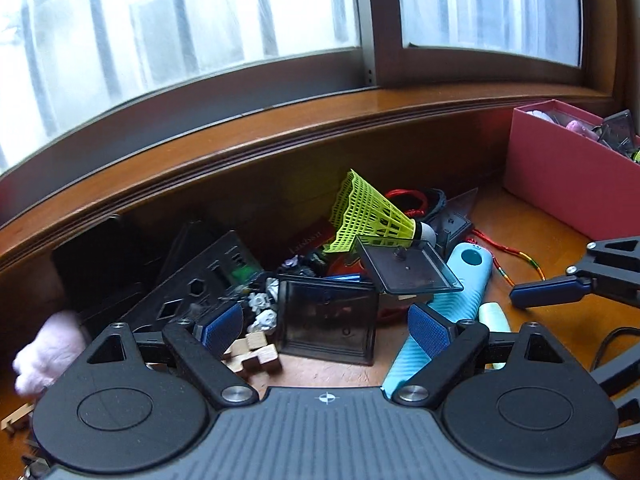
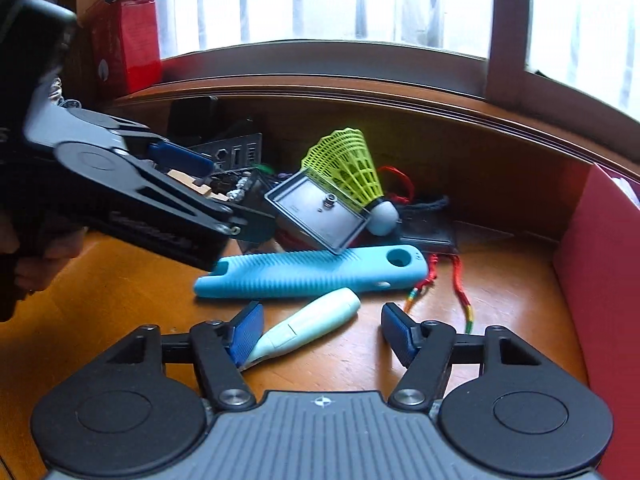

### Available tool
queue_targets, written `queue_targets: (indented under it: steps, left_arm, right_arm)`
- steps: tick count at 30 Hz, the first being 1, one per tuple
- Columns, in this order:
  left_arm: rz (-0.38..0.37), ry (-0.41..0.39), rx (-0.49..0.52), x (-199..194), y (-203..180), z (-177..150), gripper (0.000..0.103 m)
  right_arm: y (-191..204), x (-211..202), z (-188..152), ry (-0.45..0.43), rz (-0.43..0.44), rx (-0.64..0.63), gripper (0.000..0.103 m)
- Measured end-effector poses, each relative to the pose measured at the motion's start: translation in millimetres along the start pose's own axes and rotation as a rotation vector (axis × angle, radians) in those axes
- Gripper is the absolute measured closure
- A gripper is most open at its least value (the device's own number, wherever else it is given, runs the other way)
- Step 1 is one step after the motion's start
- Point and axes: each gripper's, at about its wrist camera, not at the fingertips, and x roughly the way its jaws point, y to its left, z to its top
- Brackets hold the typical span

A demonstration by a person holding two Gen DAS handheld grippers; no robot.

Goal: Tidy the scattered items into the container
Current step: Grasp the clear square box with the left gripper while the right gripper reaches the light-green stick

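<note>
Two tools are at work: the right tool (image 2: pixel 322 330), half-wide, straddles the pale green tube (image 2: pixel 308 326) just before the blue handle (image 2: pixel 312 274); pads should be closed squarely on it.

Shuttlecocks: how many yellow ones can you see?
1. The yellow plastic mesh shuttlecock lies atop the pile, resting on a grey square lid. Others may be hidden underneath.

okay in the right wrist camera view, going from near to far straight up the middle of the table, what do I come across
Pale green tube between the open right hand-held gripper fingers → ribbed blue handle → dark clear lid tilted above it → yellow shuttlecock → wooden window sill.
</note>
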Motion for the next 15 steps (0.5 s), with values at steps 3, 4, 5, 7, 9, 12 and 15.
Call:
queue_targets:
  steps: [3, 4, 5, 7, 9, 12, 15]
  left_arm:
    - [-0.049, 0.005, 0.002, 11, 2, 0, 0.018]
    - [-0.063, 0.001, -0.001, 14, 3, 0, 0.018]
    - [-0.074, -0.003, -0.005, 17, 4, 0, 0.019]
    - [-0.072, -0.011, 0.003, 21, 5, -1, 0.02]
    - [-0.065, -0.018, 0.029, 24, 3, -1, 0.02]
    - [-0.065, -0.027, 0.057, 22, -2, -4, 0.037]
    - [-0.086, -0.021, 0.025, 19, -1, -10, 0.043]
  right_arm:
    - [-1, -2, 0, 0.009, -0.019, 0.008, 0.034]
    - [-2, -3, 1, 0.012, -0.025, 0.01, 0.034]
    - [-2, -4, 1, 0.014, -0.027, 0.008, 0.033]
    - [-1, -7, 1, 0.016, -0.03, 0.0, 0.03]
    - [-1, -10, 2, 0.015, -0.026, -0.02, 0.029]
    - [2, -16, 4, 0.015, -0.009, -0.062, 0.026]
    - [7, -21, 6, 0.021, 0.025, -0.143, 0.022]
